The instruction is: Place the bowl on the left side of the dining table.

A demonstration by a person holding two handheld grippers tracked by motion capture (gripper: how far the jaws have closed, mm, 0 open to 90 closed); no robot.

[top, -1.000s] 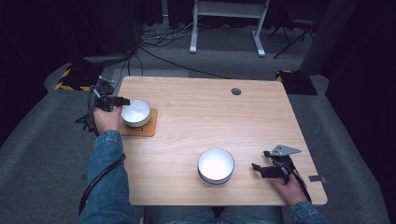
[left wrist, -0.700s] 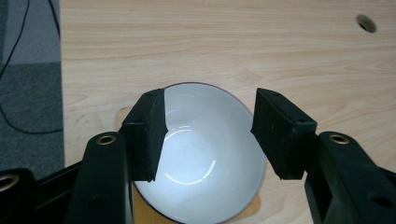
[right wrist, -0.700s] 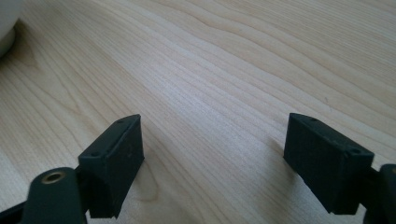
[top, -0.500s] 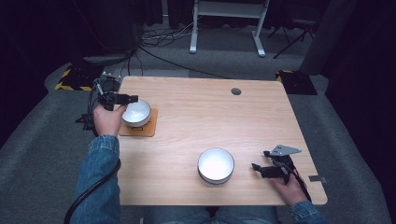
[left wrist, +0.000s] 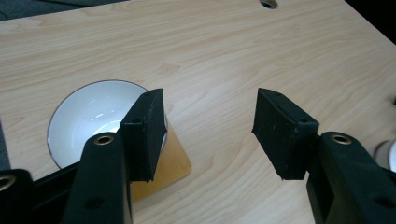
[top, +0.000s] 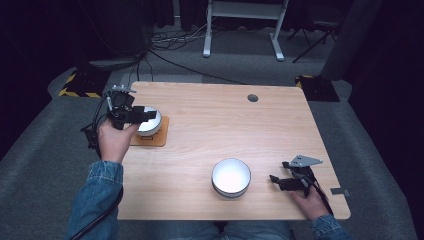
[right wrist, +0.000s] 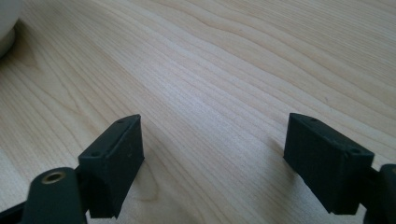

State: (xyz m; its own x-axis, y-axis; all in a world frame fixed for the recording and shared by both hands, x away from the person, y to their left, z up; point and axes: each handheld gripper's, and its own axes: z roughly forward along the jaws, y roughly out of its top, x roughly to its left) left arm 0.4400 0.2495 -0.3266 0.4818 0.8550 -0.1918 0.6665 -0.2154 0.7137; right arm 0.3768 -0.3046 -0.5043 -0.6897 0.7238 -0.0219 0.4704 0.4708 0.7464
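Nearest, at the table's (top: 200, 150) near right corner: right gripper (top: 278, 181) held low by the right hand (top: 307, 200), jaws wide apart with bare wood between them, grey three-cornered plate on top, pointing left toward a white bowl (top: 231, 177). Just left of it but apart, that white bowl, standing upright on the wood near the near edge, empty inside; a sliver of its rim (right wrist: 7, 28) at the upper left corner of the right gripper view. Farther off and to the left, left hand (top: 114, 140) in a denim sleeve (top: 95, 200), lifting the left gripper (top: 145, 116) over a second white bowl (left wrist: 88, 116); jaws spread apart, gripping nothing, one jaw above the bowl's rim and the other out over bare wood. Under that bowl, a brown square coaster (left wrist: 163, 163) near the table's left edge. Farther still, a round cable hole (top: 252, 98) toward the far right of the tabletop. Beyond the table, grey carpet (top: 240, 55), loose cables and the white legs of a stand (top: 245, 25).
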